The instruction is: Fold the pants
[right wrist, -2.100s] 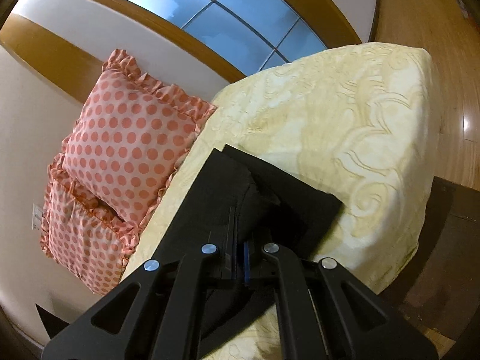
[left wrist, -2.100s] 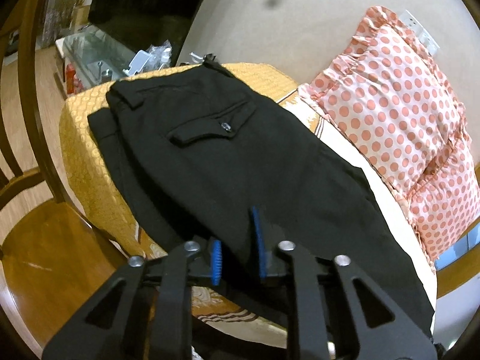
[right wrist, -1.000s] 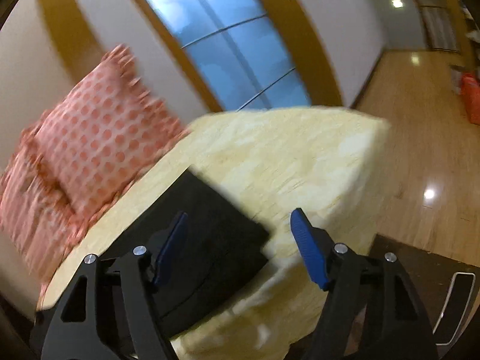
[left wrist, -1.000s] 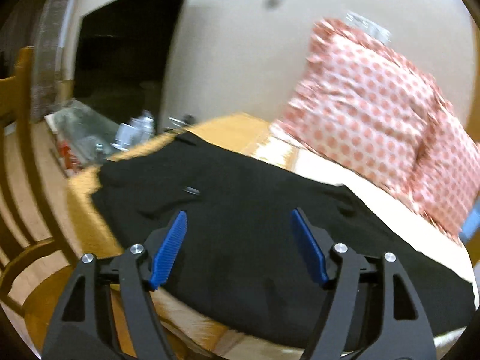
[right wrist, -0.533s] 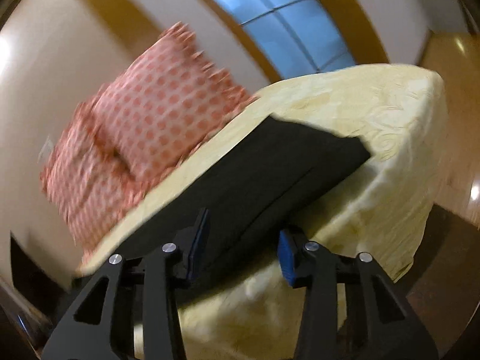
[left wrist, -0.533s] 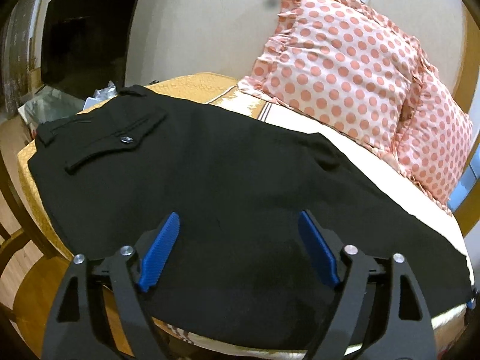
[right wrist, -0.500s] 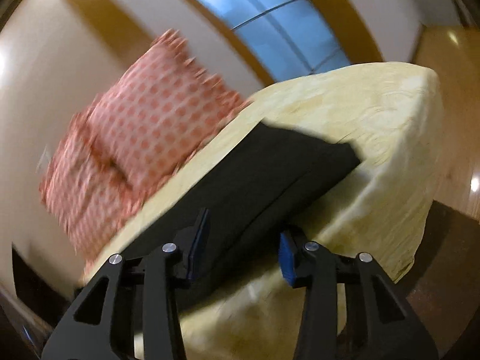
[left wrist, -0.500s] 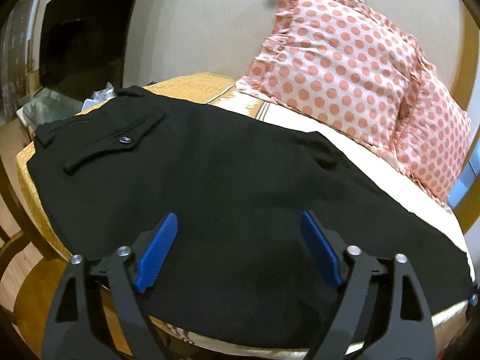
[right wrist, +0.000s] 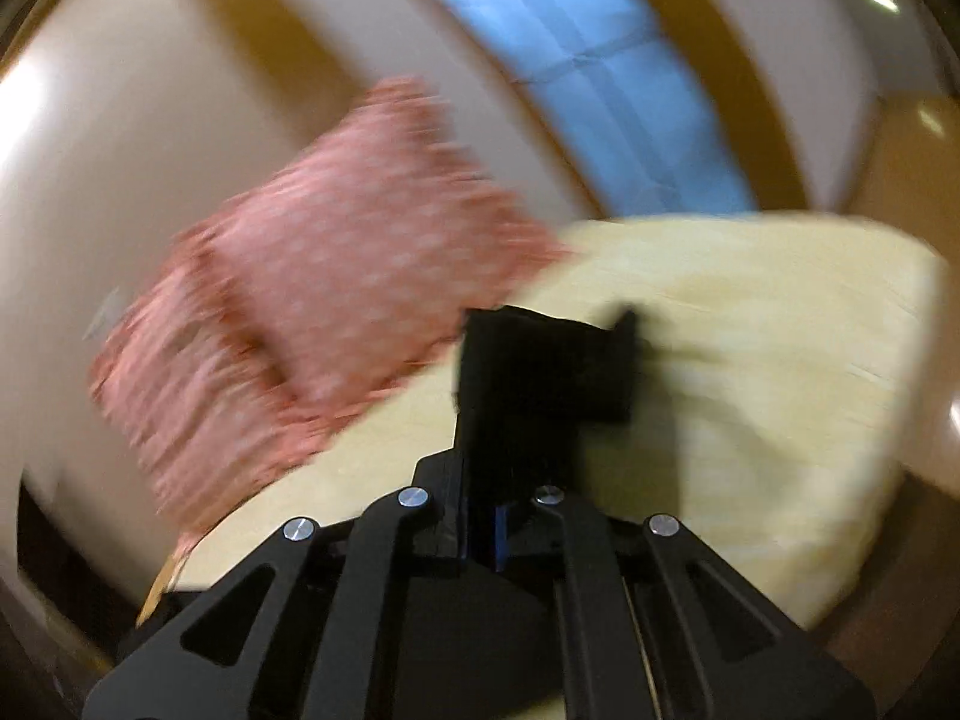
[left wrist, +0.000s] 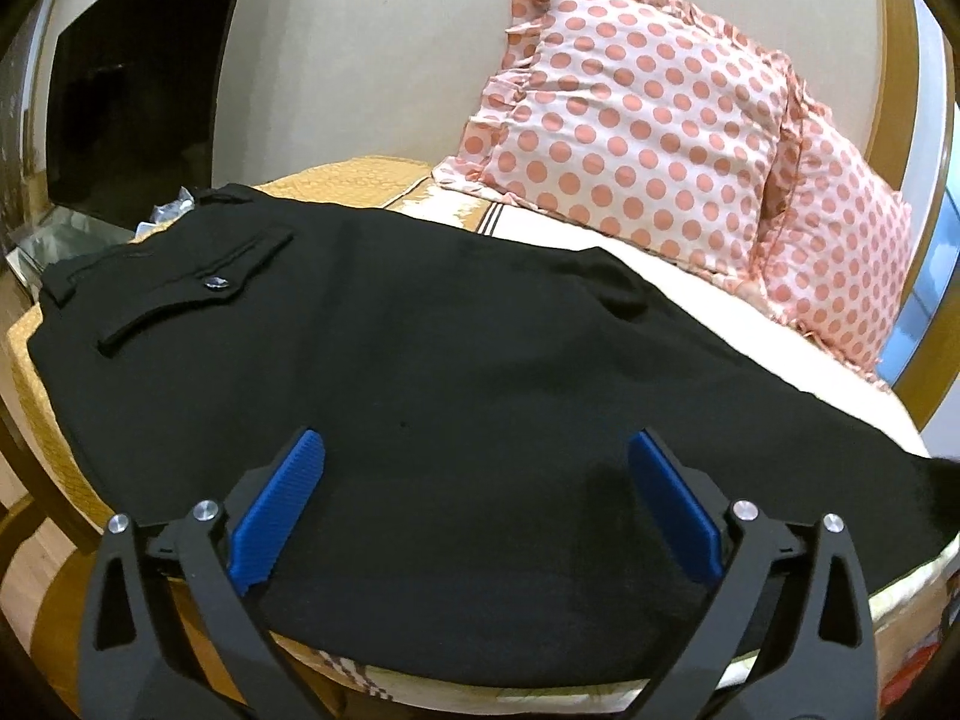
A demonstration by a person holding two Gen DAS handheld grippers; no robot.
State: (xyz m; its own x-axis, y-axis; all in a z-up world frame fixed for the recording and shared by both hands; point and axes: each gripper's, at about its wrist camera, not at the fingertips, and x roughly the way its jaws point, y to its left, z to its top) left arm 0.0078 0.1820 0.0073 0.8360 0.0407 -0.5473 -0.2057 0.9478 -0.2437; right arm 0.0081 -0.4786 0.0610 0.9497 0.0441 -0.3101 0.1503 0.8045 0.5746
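Pants (left wrist: 456, 360) lay lengthwise-folded by the pillow (left wrist: 648, 132); right gripper (right wrist: 483, 531) pinched their hem, left gripper (left wrist: 474, 498) spread; cross-folds seemingly remained.

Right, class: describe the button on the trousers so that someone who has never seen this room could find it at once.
Start at the bed with the spotted pillows against the wall. Black trousers lie spread across it; follow them to the waistband end, away from the pillows. There, on the flap of the back pocket, sits the button, the only small shiny dot on otherwise plain matt black cloth.
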